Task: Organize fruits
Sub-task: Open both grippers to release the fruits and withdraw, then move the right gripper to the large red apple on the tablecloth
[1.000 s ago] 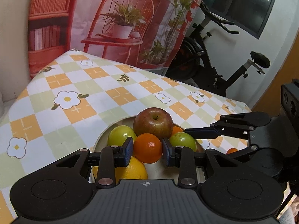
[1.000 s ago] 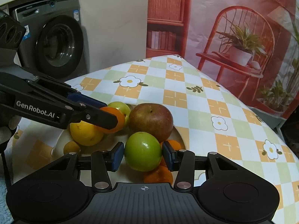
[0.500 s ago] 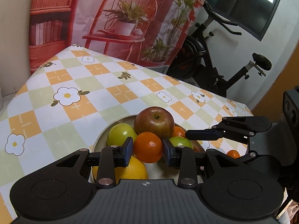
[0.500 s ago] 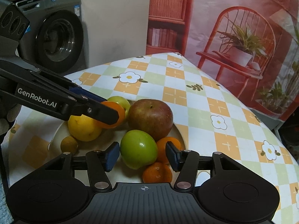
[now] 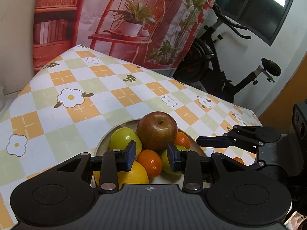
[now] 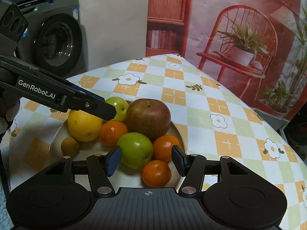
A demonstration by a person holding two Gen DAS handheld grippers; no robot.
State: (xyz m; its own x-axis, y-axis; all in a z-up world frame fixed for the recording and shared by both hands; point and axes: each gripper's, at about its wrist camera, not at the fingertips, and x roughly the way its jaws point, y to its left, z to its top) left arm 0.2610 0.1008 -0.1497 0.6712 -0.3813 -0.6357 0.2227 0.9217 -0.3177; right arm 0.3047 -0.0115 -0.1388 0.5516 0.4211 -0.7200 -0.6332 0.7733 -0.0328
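The fruits sit heaped on a pale plate (image 6: 57,134) on the counter (image 6: 211,103), which wears a checked cloth with daisies. A large red apple (image 6: 148,117) crowns the pile. Against it in the right wrist view lie a green apple (image 6: 135,149), an orange (image 6: 113,133), two more mandarins (image 6: 166,147) (image 6: 156,173), a lemon (image 6: 84,125), a second green apple (image 6: 120,105) at the back and a small brownish fruit (image 6: 69,146) at the plate's near left edge.

A second ago the left gripper (image 5: 150,156) pinched the orange (image 5: 150,163) between its fingers (image 5: 130,155); now those fingers stand spread apart, clear of it, and the orange rests in the pile beside the lemon (image 5: 134,174). The right gripper (image 6: 146,160) likewise held the green apple a second ago, had begun to part half a second ago, and is now spread wide with its blue pads either side of the fruit and not touching it. Both have drawn up and back since then, so more of the plate shows.

The left gripper points across the plate from the lemon side, tilted down, its tip over the rear green apple (image 5: 124,140). The right gripper (image 5: 211,140) reaches in level from the opposite rim, fingers (image 5: 213,141) facing the red apple (image 5: 157,131).
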